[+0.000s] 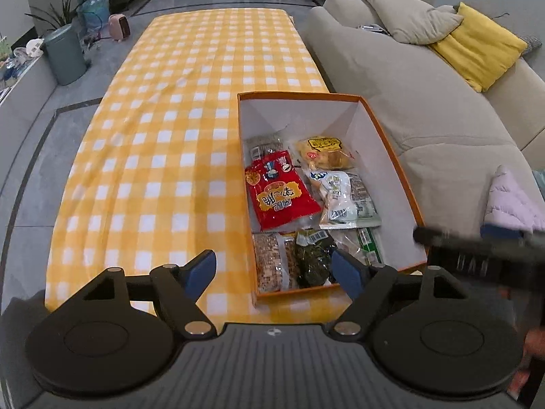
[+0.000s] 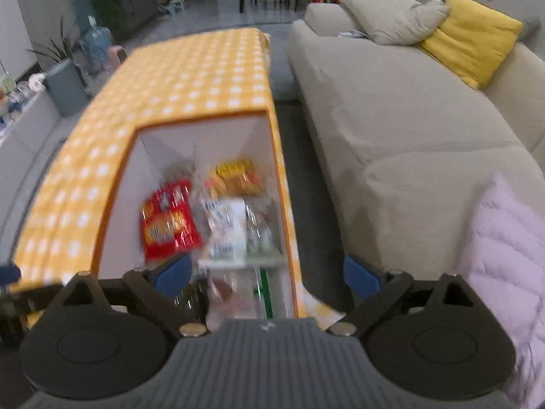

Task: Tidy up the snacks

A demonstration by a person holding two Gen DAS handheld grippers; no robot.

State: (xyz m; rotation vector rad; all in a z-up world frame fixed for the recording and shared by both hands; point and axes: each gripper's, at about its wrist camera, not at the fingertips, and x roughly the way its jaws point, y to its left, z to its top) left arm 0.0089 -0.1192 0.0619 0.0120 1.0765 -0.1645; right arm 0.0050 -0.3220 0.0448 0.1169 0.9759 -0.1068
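An orange box with white inner walls sits on the right side of the yellow checked table. Inside lie several snack packs: a red bag, a yellow pack, a white-green pack, a dark green pack and a nut bar. My left gripper is open and empty over the box's near end. My right gripper is open and empty above the box; that view is blurred. The red bag shows there too.
A beige sofa with grey and yellow cushions runs along the table's right side. A lilac quilted cloth lies on its near end. A grey bin, a plant and a water jug stand left of the table.
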